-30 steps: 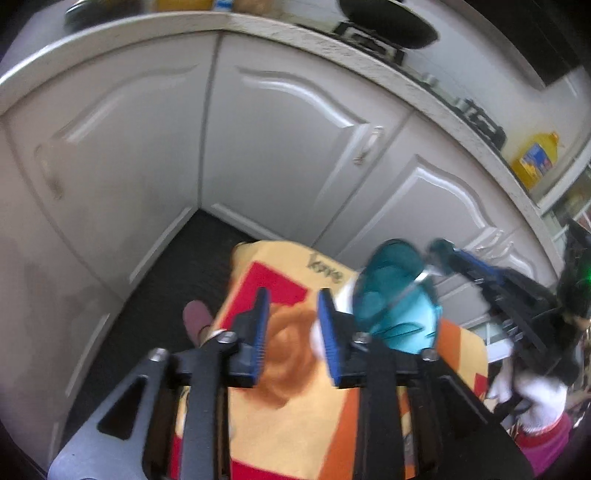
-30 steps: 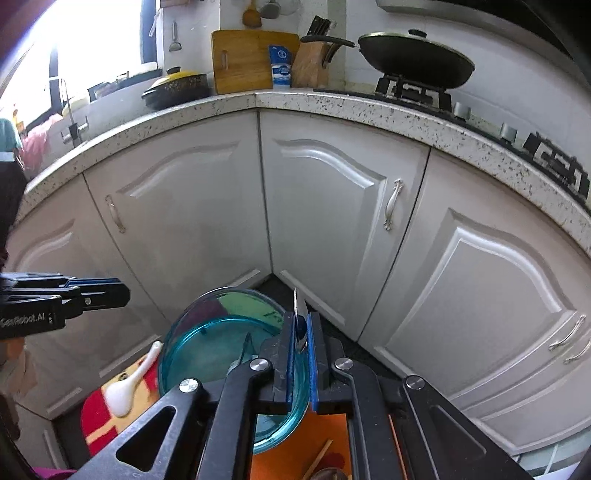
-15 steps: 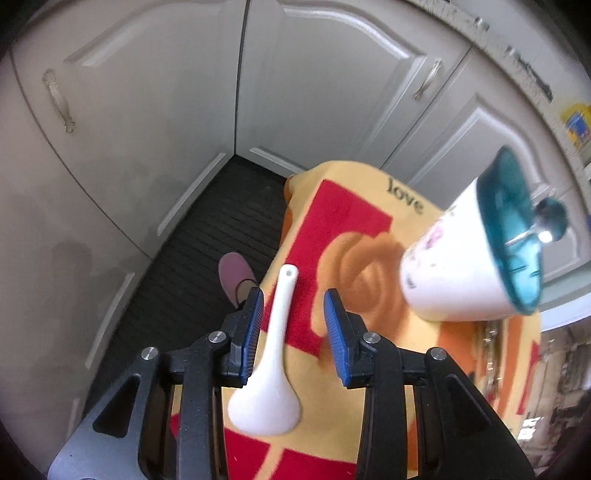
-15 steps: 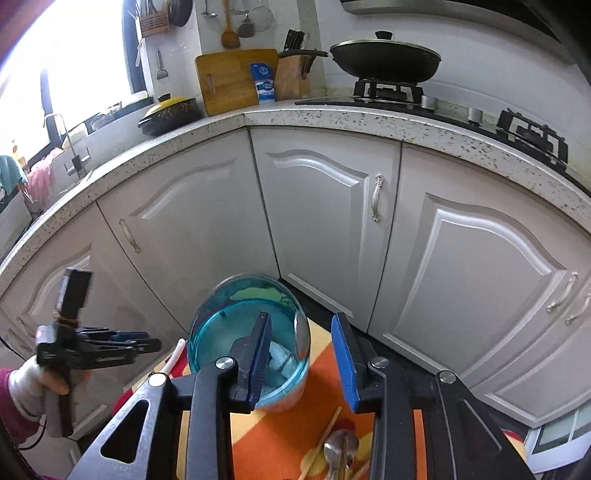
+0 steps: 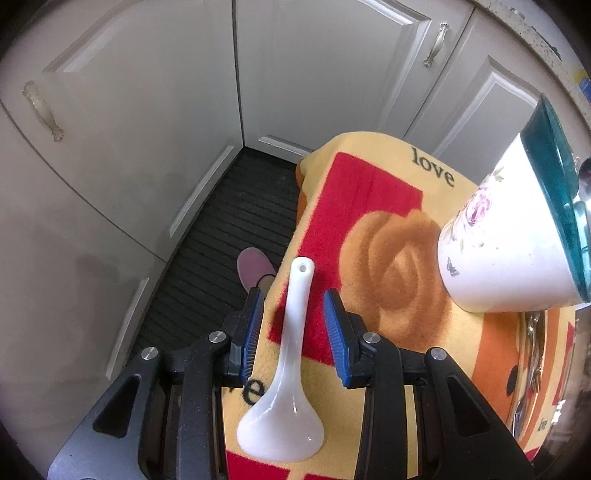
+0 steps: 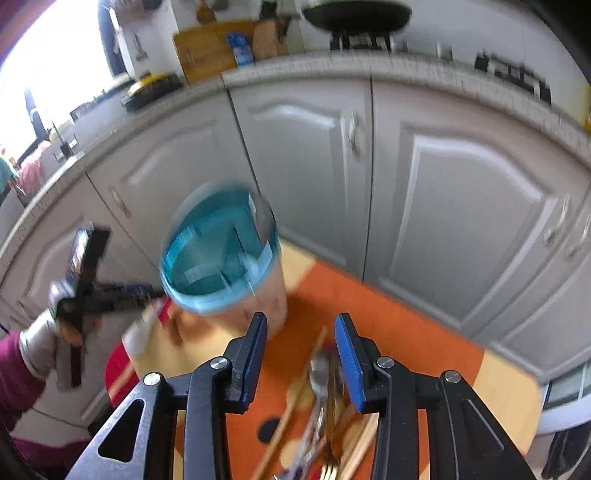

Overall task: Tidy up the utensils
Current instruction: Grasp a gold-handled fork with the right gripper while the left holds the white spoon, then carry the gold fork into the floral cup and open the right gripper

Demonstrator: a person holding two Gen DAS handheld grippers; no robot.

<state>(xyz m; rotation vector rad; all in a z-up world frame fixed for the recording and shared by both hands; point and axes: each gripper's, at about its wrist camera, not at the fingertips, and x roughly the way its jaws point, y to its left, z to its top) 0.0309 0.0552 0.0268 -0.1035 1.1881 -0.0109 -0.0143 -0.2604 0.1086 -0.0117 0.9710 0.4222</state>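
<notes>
A white ceramic soup spoon (image 5: 291,347) lies on the orange, red and yellow cloth (image 5: 384,221). My left gripper (image 5: 293,317) is open, low over the cloth, its fingers on either side of the spoon's handle. A white floral utensil holder with a teal divided rim (image 5: 517,240) stands to the right, a metal spoon (image 5: 583,184) sticking out of it. In the blurred right wrist view the holder (image 6: 221,251) stands ahead. My right gripper (image 6: 301,350) is open above a loose pile of metal utensils and wooden chopsticks (image 6: 325,406).
White cabinet doors (image 5: 314,74) curve around the cloth-covered table, with dark ribbed floor (image 5: 221,251) and a foot (image 5: 251,266) below its left edge. The counter above carries a stove, a pan (image 6: 354,14) and a cutting board (image 6: 207,51). More utensils (image 5: 532,354) lie at the cloth's right.
My right gripper opened, left the metal spoon in the holder and drew back over the utensil pile. My left gripper came down and now straddles the white spoon's handle.
</notes>
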